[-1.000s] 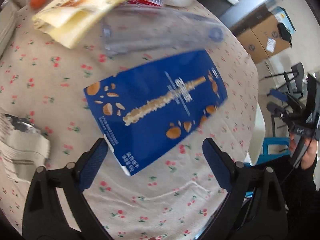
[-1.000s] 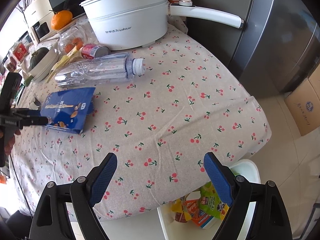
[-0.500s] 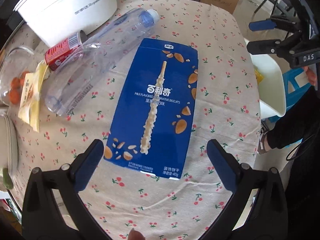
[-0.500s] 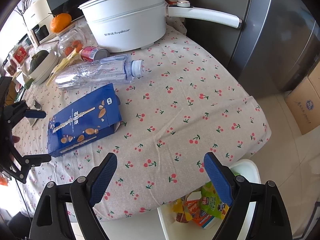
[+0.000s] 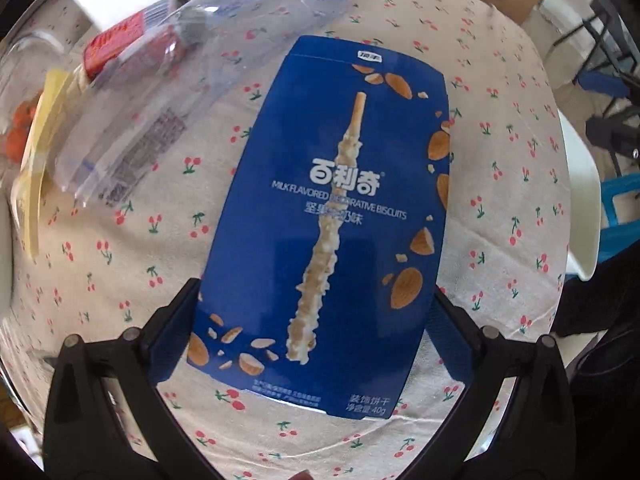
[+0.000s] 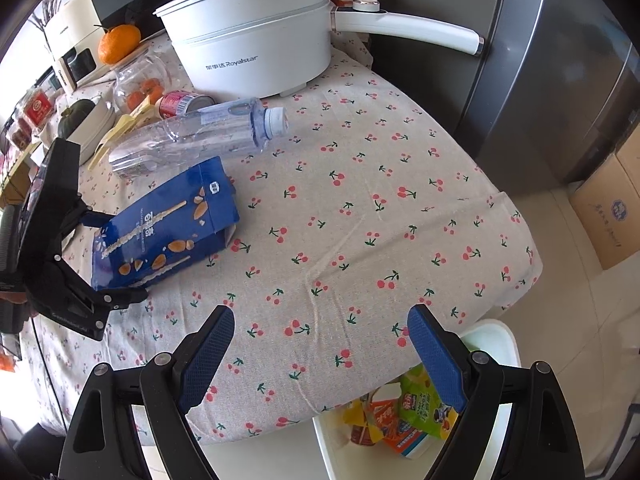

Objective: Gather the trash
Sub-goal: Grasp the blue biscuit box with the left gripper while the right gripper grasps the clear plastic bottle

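Left hand-held gripper point(image 5: 314, 328) straddles the blue biscuit box point(image 5: 328, 216), fingers wide; clear bottle point(image 5: 168, 92) lies beside it.

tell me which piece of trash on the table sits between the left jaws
The blue biscuit box: its near end lies between the open left gripper. The clear bottle and red can lie farther off.

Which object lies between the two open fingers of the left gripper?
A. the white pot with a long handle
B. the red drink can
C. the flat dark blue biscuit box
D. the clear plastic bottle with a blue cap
C: in the left wrist view, the left gripper straddles the lower end of the flat dark blue biscuit box, one finger at each long edge.
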